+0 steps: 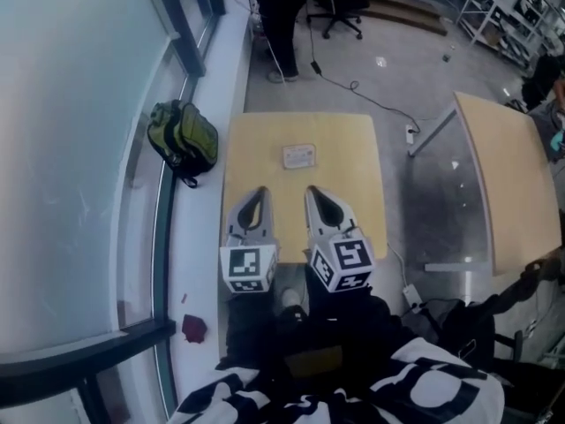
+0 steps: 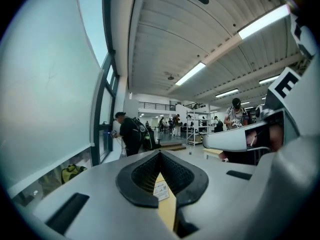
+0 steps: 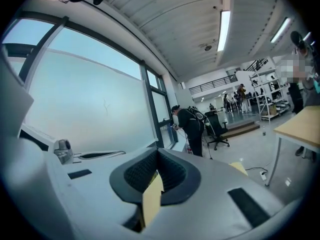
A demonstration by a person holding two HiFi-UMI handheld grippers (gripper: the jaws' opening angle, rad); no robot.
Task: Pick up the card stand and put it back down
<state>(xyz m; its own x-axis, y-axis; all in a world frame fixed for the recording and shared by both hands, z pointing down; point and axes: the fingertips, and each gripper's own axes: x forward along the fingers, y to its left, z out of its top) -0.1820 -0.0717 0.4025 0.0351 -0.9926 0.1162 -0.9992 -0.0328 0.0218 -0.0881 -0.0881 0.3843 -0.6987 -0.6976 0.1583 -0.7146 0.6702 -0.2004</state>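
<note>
The card stand (image 1: 298,155) is a small white card lying on the far half of the light wooden table (image 1: 353,148). Both grippers hover side by side over the table's near half, short of the stand and apart from it. My left gripper (image 1: 258,193) is shut and empty, and so is my right gripper (image 1: 312,191). In the left gripper view the jaws meet at the tip (image 2: 160,153), and the card stand (image 2: 161,190) shows through the gap below. The right gripper view has the jaws (image 3: 158,151) closed too, with only the table (image 3: 151,201) behind.
A green backpack (image 1: 184,137) sits on the white window ledge left of the table. A second wooden table (image 1: 512,175) stands to the right across a strip of floor with cables. A person (image 1: 281,16) and an office chair (image 1: 340,3) are beyond the table's far edge.
</note>
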